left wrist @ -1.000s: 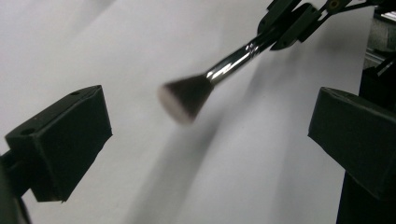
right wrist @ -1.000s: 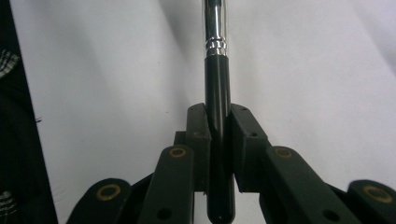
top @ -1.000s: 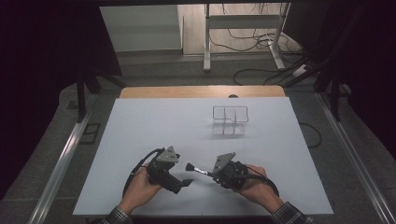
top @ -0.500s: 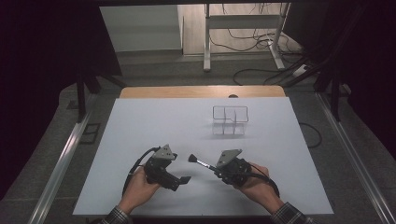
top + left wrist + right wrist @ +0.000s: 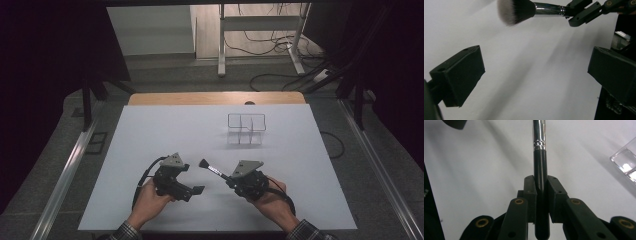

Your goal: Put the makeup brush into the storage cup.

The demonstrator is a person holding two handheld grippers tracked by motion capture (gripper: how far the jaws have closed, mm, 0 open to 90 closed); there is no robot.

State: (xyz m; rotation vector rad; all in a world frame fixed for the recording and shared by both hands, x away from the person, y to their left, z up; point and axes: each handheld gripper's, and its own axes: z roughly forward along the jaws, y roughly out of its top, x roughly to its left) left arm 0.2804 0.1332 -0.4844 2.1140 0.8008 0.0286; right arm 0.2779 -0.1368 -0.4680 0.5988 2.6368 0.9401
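Nearest the person, at the front of the white desk, the left gripper is held with its black fingers spread wide and empty. Just beside it, the right gripper has its fingers clenched on the black handle of a makeup brush with a silver ferrule and dark bristles, whose bristle head points up and away toward the left gripper, lifted off the desk. Farther back, well apart, stands a clear plastic divided organiser box.
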